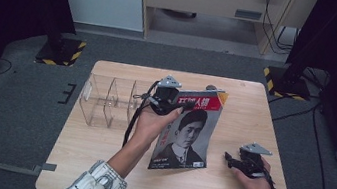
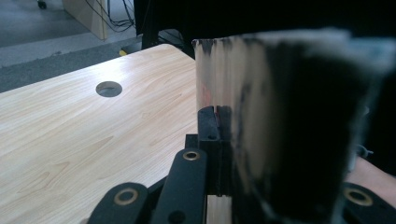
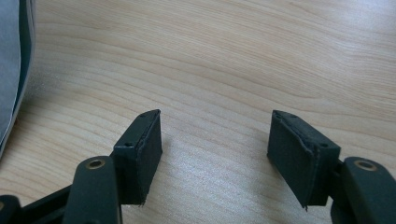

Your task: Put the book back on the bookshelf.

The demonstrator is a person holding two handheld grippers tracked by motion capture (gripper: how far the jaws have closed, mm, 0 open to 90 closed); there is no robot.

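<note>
Right gripper (image 1: 230, 159): near right front corner of table (image 1: 94, 174), jaws apart, empty. Left gripper (image 1: 186, 105): clamped on magazine (image 1: 188, 138) top edge, long axis front-to-back, clear organizer (image 1: 105, 101) just left, nearer this hand.

magazine (image 1: 189, 130) | portrait cover, red masthead | tilted upright | lower edge on table

Right claw (image 3: 215, 156) jaws apart above wooden table (image 3: 233, 56), magazine edge (image 3: 14, 70) at left
</note>
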